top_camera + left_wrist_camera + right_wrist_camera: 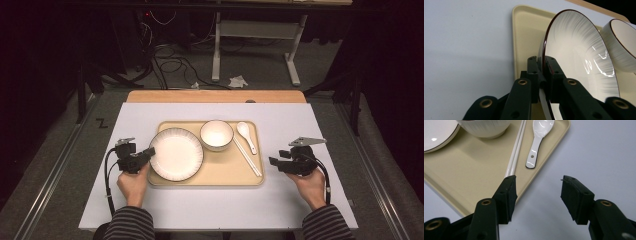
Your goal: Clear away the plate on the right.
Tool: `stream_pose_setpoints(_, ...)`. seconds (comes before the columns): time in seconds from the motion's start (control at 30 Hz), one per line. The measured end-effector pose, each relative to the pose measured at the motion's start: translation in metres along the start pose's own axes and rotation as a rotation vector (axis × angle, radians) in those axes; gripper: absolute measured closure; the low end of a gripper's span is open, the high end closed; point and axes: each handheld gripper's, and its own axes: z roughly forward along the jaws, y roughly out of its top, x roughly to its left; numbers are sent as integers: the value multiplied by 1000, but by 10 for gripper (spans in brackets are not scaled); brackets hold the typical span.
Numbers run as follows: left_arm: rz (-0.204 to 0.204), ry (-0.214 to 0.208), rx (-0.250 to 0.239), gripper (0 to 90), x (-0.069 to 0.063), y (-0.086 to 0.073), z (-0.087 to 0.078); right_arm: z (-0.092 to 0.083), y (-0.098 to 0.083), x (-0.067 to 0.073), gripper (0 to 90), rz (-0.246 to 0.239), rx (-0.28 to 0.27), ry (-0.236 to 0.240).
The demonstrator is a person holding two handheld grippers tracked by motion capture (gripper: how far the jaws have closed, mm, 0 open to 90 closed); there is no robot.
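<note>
two black two-jaw grippers work at a white table [125, 200], one in each of a person's hands. the left gripper [150, 151] has its jaws clamped on the near-left rim of a round white ribbed plate with a thin dark edge [176, 153]; in the left gripper view the left gripper [541, 72] has one pad on either face of that rim, and the plate [579, 57] looks raised at the gripped side, off the tray's left edge. the plate sits at the left end of a rectangular beige plastic tray [220, 175], overlapping the tray's left rim.

just beside the plate, toward the back of the tray, stands a round white ceramic bowl with a dark rim [216, 135], close against the plate's far-right edge. right of the bowl lies a white ceramic soup spoon [246, 135], and a pair of long white chopsticks [247, 157] runs diagonally toward the tray's near-right corner.

the right gripper [272, 161] hovers over bare table just off the tray's right edge, its jaws spread wide with nothing between them. in the right gripper view the right gripper [537, 192] faces the tray's corner [474, 195], with the near ends of the chopsticks [515, 155] just past its left jaw and the spoon [537, 140] beyond.
</note>
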Motion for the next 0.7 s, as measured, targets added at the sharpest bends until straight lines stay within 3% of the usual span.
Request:
stream_pose_setpoints(0.23, 12, 22, -3, 807, 0, 1, 8, -7, -8, -2, 472, 13, 3, -22)
stream_pose_setpoints(0.37, 24, 60, 4, 801, 0, 0, 12, -8, -9, -3, 469, 20, 13, -30)
stream_pose_setpoints(0.7, 58, 100, 49, 781, -1, -2, 19, -10, -9, -8, 467, 32, 0, -37)
